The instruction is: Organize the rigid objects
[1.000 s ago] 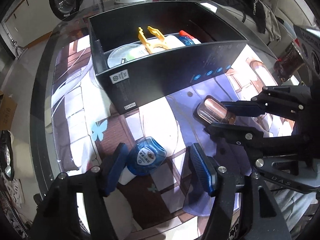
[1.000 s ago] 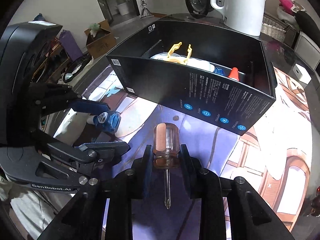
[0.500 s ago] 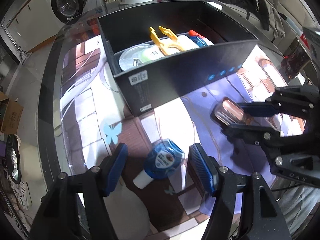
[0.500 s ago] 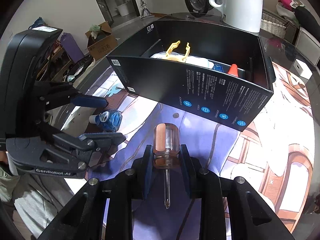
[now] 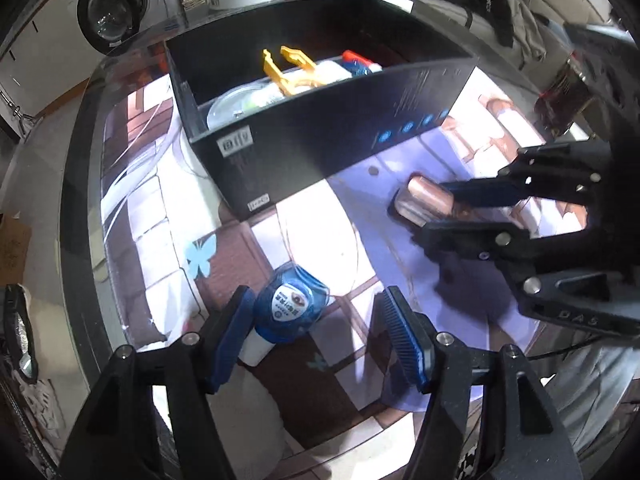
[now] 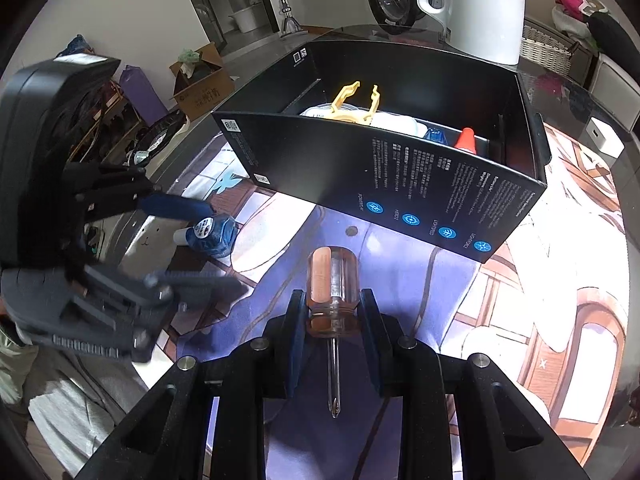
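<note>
A blue and white tape dispenser point(image 5: 290, 308) lies on the printed mat between the fingers of my left gripper point(image 5: 316, 294), whose jaws are closing. The left pad is at the dispenser's side and the right pad stands well apart from it. My right gripper point(image 6: 332, 296) is shut on a screwdriver point(image 6: 330, 276) with a clear orange handle, its tip pointing back toward the camera. From the left wrist view, the right gripper point(image 5: 434, 212) holds that screwdriver point(image 5: 420, 200) just in front of the black box point(image 5: 320, 148). From the right wrist, the left gripper point(image 6: 226, 245) straddles the dispenser point(image 6: 210, 232).
The black box point(image 6: 360, 160) holds a yellow clip point(image 6: 354, 100), white items and a red-capped bottle point(image 6: 466, 140). A white kettle point(image 6: 472, 0) stands behind it. A small white block point(image 6: 606, 136) sits at the right. The round table's rim point(image 5: 76, 208) curves along the left.
The left gripper has rolled slightly around the dispenser, which now sits nearer its left pad. The right gripper and screwdriver have stayed put.
</note>
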